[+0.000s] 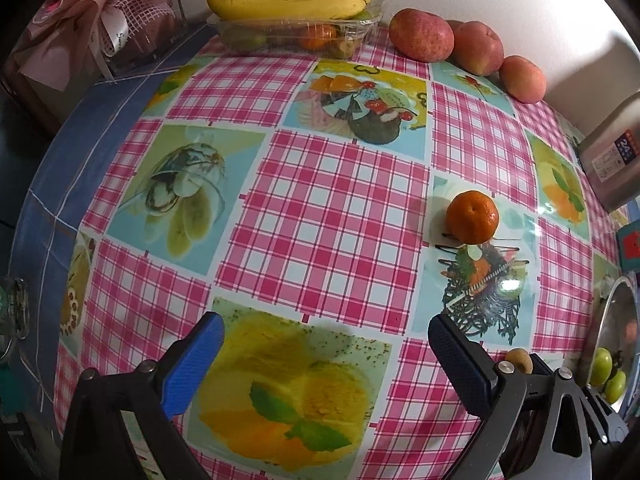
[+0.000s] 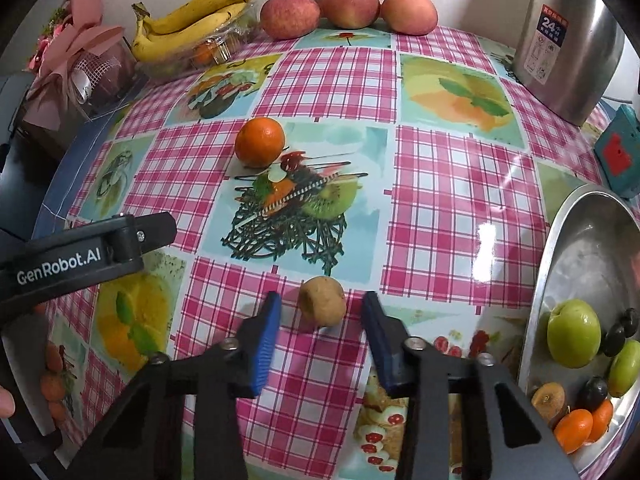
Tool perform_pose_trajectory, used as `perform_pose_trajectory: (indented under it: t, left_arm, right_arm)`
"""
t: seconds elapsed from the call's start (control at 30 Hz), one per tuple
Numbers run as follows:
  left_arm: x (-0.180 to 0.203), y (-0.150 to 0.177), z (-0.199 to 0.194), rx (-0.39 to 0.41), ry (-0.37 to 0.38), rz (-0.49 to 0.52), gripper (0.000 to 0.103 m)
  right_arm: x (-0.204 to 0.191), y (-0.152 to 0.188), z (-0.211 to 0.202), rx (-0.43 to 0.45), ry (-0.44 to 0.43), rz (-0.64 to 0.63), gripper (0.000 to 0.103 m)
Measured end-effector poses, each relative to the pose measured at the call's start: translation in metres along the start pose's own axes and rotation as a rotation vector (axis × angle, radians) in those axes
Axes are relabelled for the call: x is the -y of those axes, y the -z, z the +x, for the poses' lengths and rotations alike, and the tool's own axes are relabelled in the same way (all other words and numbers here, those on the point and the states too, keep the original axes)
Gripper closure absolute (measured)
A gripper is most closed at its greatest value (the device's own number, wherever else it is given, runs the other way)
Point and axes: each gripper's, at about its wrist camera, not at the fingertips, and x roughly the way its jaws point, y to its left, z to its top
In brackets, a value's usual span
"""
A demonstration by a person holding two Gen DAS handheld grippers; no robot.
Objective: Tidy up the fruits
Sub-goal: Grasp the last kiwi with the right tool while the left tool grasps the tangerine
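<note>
- The right gripper [image 2: 320,312] is open wide and holds nothing. The small brown fruit [image 2: 322,301] sits on the tablecloth [image 2: 432,184] between its fingers, not touched, likely ready to be picked up.
- The metal bowl [image 2: 560,232] nearby on the right has fruit inside, probably where it goes.
- The left gripper [image 1: 326,334] is open and empty too. The orange [image 1: 472,217] lies farther ahead, to its right.
- The apples [image 2: 352,4] and bananas [image 2: 192,20] wait at the back.

Bright overhead light glares off the tablecloth [image 2: 486,240]; fisheye edges warp.
</note>
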Motion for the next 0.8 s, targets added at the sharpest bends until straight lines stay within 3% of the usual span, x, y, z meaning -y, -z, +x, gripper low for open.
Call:
perform_pose_trajectory:
  t: [0.2, 0.5, 0.8]
  left_arm:
    - [0.002, 0.000, -0.001, -0.001, 0.002, -0.006, 0.000]
    - [0.007, -0.001, -0.005, 0.028, 0.037, 0.007, 0.000]
    - [0.013, -0.008, -0.010, 0.116, 0.085, 0.012, 0.000]
  right_arm:
    - [0.000, -0.001, 0.001, -0.003, -0.008, 0.002, 0.078]
    - [0.006, -0.001, -0.006, 0.010, -0.020, 0.026, 0.078]
    - [0.018, -0.009, -0.014, 0.049, 0.006, 0.046, 0.078]
